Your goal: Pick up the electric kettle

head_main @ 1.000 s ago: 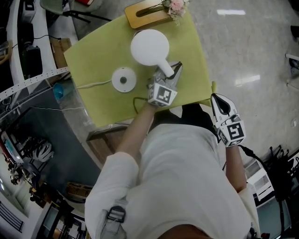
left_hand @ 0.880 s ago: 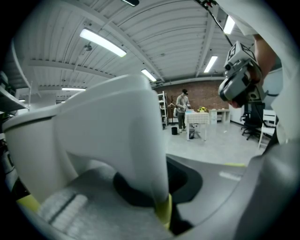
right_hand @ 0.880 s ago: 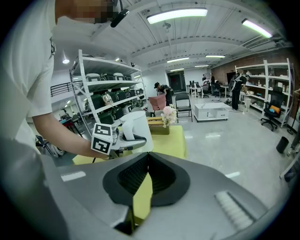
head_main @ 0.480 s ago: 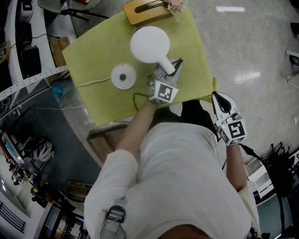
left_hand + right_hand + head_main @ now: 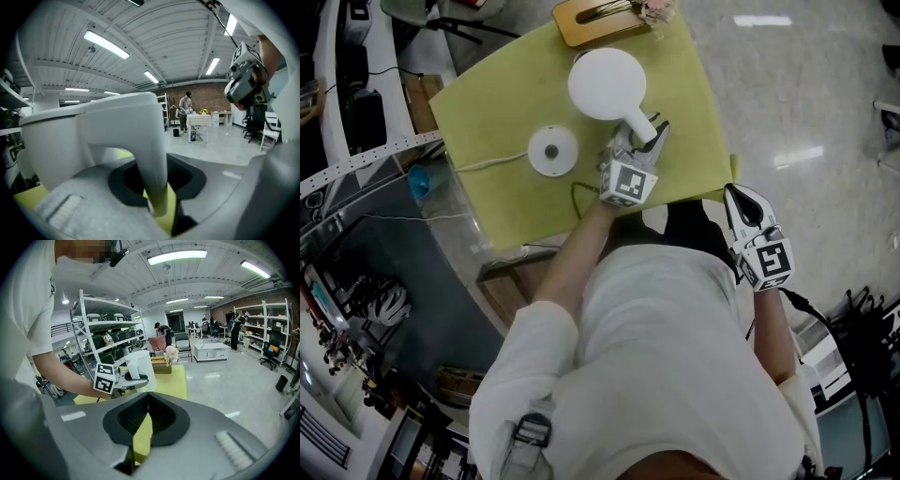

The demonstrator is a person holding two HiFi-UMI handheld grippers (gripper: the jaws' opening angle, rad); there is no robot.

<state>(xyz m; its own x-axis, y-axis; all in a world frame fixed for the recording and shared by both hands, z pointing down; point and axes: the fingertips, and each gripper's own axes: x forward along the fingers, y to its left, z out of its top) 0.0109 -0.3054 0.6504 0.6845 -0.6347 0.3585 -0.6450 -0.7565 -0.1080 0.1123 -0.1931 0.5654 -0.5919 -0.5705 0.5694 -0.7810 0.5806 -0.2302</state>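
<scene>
Left claw [image 5: 645, 139] loose round kettle [image 5: 606, 82] handle [image 5: 151, 154], jaws just been opening.
Kettle stands on table [image 5: 502, 192] near base [image 5: 552, 150]; right claw [image 5: 737, 199] closed, empty, off table.

— Kettle's condition?
— The electric kettle [image 5: 605, 82] was plain white, lid shut, and stood upright on the yellow-green tabletop [image 5: 487, 112].
— On its base?
— No. It stood off the round base [image 5: 553, 150], just beside it. Its handle [image 5: 637, 124] pointed toward the table's near edge.
</scene>
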